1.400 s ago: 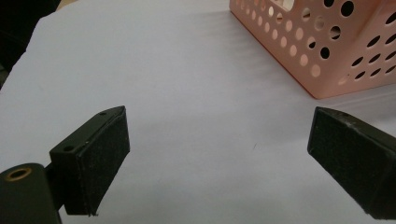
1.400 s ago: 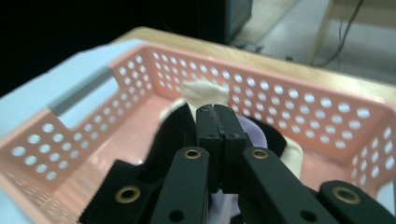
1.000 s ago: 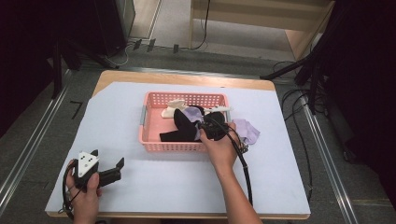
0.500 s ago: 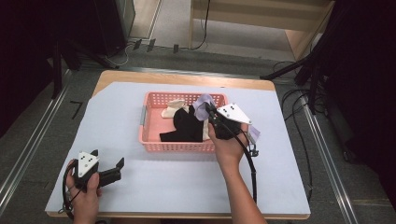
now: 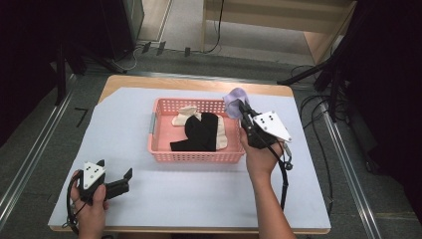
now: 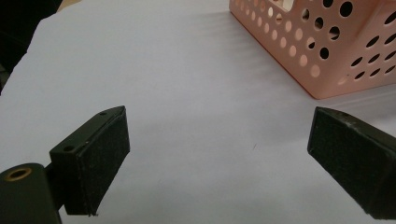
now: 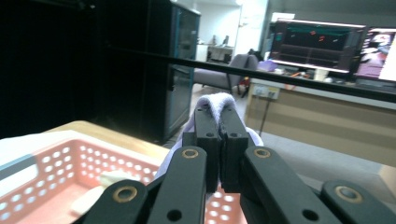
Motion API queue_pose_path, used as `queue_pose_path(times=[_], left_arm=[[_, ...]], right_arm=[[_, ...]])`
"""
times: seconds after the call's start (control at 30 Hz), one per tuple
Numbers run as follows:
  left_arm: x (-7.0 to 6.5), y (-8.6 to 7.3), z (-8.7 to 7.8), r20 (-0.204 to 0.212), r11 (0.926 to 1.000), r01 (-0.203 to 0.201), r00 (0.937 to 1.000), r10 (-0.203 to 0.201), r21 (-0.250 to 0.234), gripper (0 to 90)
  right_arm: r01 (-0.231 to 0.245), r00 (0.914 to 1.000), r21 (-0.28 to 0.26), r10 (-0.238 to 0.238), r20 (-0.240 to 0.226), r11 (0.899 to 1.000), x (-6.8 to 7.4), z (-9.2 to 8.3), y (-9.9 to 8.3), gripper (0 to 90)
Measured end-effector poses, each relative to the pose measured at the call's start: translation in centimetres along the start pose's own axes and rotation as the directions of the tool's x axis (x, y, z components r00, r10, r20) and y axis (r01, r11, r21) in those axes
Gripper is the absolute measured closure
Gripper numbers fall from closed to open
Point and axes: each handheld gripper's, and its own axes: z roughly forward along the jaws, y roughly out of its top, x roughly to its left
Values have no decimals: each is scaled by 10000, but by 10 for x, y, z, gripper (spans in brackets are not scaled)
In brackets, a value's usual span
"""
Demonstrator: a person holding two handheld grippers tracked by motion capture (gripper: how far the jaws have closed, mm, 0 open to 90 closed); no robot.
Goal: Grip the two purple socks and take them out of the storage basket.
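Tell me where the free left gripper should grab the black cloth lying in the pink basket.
Probably from above, pinching the black cloth's raised middle fold. It lies flat over cream cloths inside the pink perforated plastic basket, whose walls block side approaches. The left gripper is open.

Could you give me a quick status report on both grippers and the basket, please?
Right gripper shut on lavender cloth, raised over pink basket rim. Left gripper open, idle on table. Black and cream garments in basket. Nothing obstructing.
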Motion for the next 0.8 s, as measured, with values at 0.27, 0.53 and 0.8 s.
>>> queue_pose_path(times=[0.27,0.53,0.8], left_arm=[[0,0,0,-27,10000,-12,10000,12,-12,65],[-1,0,0,-63,10000,-17,10000,17,36,64],[-1,0,0,-57,10000,-15,10000,15,-16,65]], right_arm=[[-234,9971,-23,235,721,9997,-29,-18,-4,891],[-374,9897,638,282,1401,9973,-55,-32,-32,890],[-802,9860,2009,482,1596,9763,-70,-37,-82,887]])
